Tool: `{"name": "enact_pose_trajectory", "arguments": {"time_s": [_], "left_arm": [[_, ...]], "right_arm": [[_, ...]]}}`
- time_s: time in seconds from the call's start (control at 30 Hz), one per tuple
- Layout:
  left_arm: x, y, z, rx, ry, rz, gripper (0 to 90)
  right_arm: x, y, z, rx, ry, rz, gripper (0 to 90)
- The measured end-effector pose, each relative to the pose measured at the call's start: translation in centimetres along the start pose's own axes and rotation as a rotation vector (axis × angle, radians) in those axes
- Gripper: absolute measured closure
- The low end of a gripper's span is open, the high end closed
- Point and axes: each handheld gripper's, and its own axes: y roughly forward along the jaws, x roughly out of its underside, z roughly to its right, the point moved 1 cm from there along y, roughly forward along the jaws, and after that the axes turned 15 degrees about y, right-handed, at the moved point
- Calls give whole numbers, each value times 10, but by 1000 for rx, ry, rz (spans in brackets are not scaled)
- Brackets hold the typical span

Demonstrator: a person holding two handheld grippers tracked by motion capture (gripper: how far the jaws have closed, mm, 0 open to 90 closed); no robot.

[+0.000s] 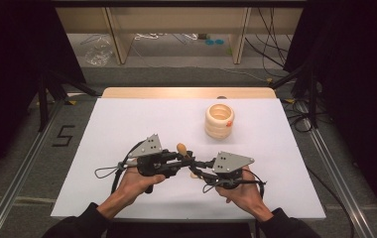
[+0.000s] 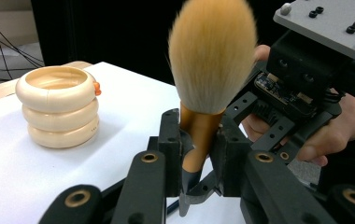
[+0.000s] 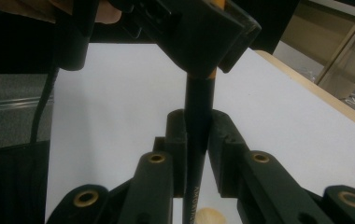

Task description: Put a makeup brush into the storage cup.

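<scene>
Makeup brush held above the white table near its front edge, between both grippers, bristles fanned wide and tan, copper ferrule below them, black handle running on from there. Clamped at the ferrule by the left gripper, jaws pressed in on either side of the copper part in the left gripper view; jaws just drawn shut on it, with the brush between them. Clamped further along the black handle by the right gripper, jaws tight against the dark shaft in the right gripper view; small lettering on the handle there, too blurred to read. Lower end of the handle cut off by the bottom edge of that view. In the high view, little of the brush to make out: a small tan tuft poking up between the left gripper and the right gripper, the rest hidden by the black bodies and grey plates. Pale round shape low in the right gripper view, unclear what. Well apart, toward the far right of the table, a cream ribbed holder, open at the top, with a small orange spot on its side; inside not visible. Beyond the table, floor cables and wooden frame legs, dim.
</scene>
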Motion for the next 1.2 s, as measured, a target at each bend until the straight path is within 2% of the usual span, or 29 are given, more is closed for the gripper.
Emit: {"name": "enact_pose_trajectory", "arguments": {"time_s": [0.07, 0.17, 0.2, 0.3, 0.37, 0.43, 0.53, 0.63, 0.83, 0.87, 1.0, 1.2], "left_arm": [[0, 1, 0, -3, -18, -1, 756], [0, 1, -1, 1, -7, -4, 758], [0, 2, -1, -1, -5, -7, 757], [-2, 1, -3, -15, -2, -20, 758], [-3, 0, -5, -23, 4, -26, 758], [-3, -1, -8, -35, 5, -26, 758], [-3, -3, -12, -55, -6, -29, 758], [-3, -5, -17, -78, 15, -48, 758], [-7, -4, -28, -115, 5, -51, 758], [-9, -3, -32, -132, -5, -58, 757], [-13, -1, -40, -151, -6, -66, 757], [-23, 7, -56, -166, -2, -90, 758]], "right_arm": [[0, 0, 0, 0, 4, -3, 794], [1, 1, 1, -14, 23, -18, 766], [1, 2, 1, 0, 22, -18, 746], [2, 1, 4, 22, 58, -35, 616], [3, 0, 5, 23, 70, -48, 594], [6, -2, 7, 44, 109, -59, 521], [8, -6, 10, 61, 133, -65, 504], [9, -12, 15, 74, 176, -58, 475], [13, -25, 18, 117, 235, -41, 402], [15, -29, 21, 142, 230, -25, 395], [17, -35, 22, 147, 253, -27, 395], [22, -42, 22, 165, 251, -24, 397]]}}
